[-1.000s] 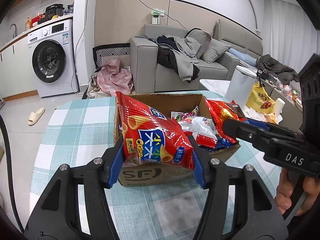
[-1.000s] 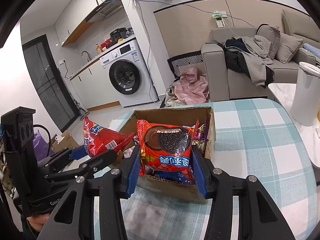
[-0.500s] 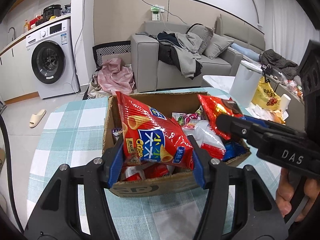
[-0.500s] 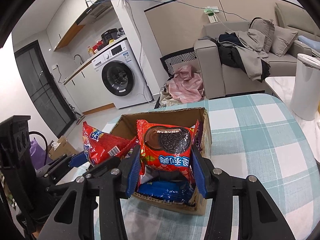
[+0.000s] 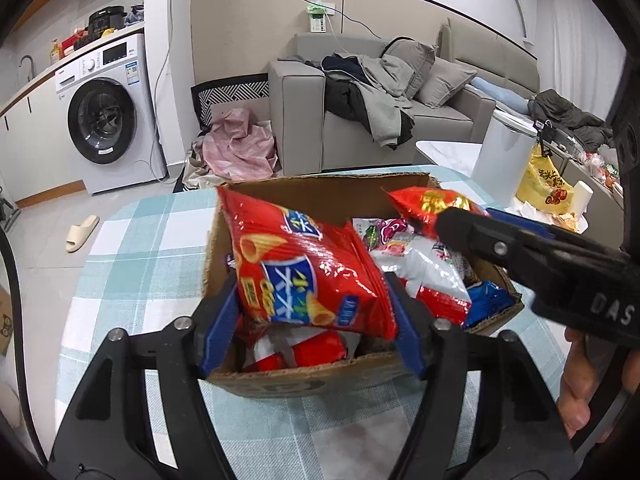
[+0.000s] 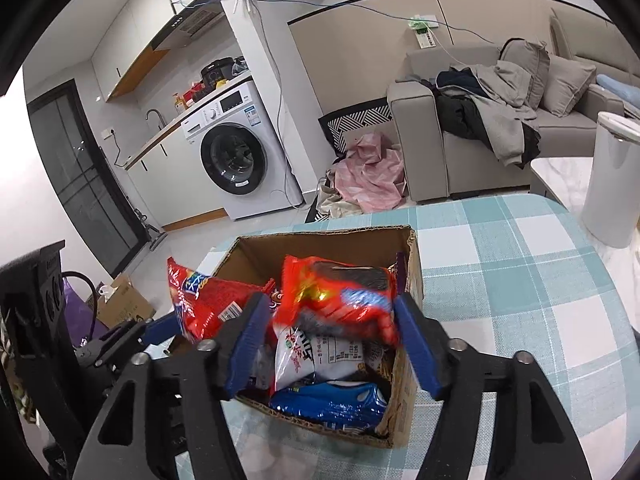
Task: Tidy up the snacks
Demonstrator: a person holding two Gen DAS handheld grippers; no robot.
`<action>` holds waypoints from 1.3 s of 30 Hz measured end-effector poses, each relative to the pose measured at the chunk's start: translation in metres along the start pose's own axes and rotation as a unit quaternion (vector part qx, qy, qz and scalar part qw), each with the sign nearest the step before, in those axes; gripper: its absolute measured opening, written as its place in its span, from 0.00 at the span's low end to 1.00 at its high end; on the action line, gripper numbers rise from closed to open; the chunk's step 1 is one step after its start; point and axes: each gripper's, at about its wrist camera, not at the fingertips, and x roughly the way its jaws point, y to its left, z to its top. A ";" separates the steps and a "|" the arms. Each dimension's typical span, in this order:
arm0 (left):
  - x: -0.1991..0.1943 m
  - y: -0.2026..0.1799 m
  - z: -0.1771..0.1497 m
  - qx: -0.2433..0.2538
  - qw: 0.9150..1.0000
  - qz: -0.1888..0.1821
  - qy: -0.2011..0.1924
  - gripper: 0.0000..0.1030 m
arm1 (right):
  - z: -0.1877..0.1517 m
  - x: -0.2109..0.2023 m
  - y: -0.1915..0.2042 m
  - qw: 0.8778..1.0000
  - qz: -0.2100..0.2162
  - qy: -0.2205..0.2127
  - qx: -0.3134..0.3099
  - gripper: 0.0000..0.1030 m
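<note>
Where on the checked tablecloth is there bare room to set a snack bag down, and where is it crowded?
Free: the teal-and-white checked tablecloth to the right of the brown cardboard box, out toward the white cylindrical bin; also the cloth to the left of the box in the left wrist view. Crowded: inside the box, heaped with bags, with both grippers over it.

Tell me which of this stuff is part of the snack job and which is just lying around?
Job: box, chip bag in left tool, cookie bag in right tool.
Lying around: washer, sofa, slipper, pink cloth.
</note>
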 end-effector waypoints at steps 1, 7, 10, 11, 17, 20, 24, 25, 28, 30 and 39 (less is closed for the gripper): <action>-0.003 0.002 -0.001 0.000 1.000 -0.001 0.000 0.73 | -0.002 -0.002 0.000 1.000 -0.001 -0.002 -0.004 0.74; -0.022 0.001 -0.013 0.006 1.000 -0.008 -0.002 0.83 | -0.015 -0.018 0.004 0.999 -0.022 -0.007 -0.041 0.93; -0.038 0.006 -0.025 -0.002 1.000 -0.012 -0.012 0.95 | -0.022 -0.026 0.006 0.998 -0.025 -0.016 -0.052 0.98; -0.043 0.007 -0.028 -0.006 1.000 -0.013 -0.017 1.00 | -0.025 -0.031 0.008 0.998 -0.021 -0.020 -0.058 0.99; -0.070 0.015 -0.048 -0.019 0.999 -0.020 -0.044 1.00 | -0.042 -0.049 0.013 0.997 -0.005 -0.045 -0.070 1.00; -0.084 0.016 -0.058 -0.019 0.998 -0.021 -0.056 1.00 | -0.052 -0.058 0.015 0.995 0.004 -0.054 -0.080 1.00; -0.104 0.018 -0.072 -0.021 0.997 -0.021 -0.077 1.00 | -0.063 -0.067 0.018 0.994 0.010 -0.062 -0.090 1.00; -0.111 0.018 -0.077 -0.022 0.996 -0.021 -0.082 1.00 | -0.066 -0.069 0.018 0.994 0.011 -0.062 -0.092 1.00; -0.122 0.018 -0.085 -0.020 0.996 -0.021 -0.090 1.00 | -0.077 -0.078 0.017 0.993 0.011 -0.070 -0.096 1.00; -0.127 0.018 -0.089 -0.015 0.996 -0.016 -0.092 1.00 | -0.081 -0.082 0.015 0.992 0.011 -0.076 -0.095 1.00; -0.143 0.019 -0.115 -0.022 0.994 -0.015 -0.104 1.00 | -0.107 -0.096 0.013 0.989 0.006 -0.094 -0.113 1.00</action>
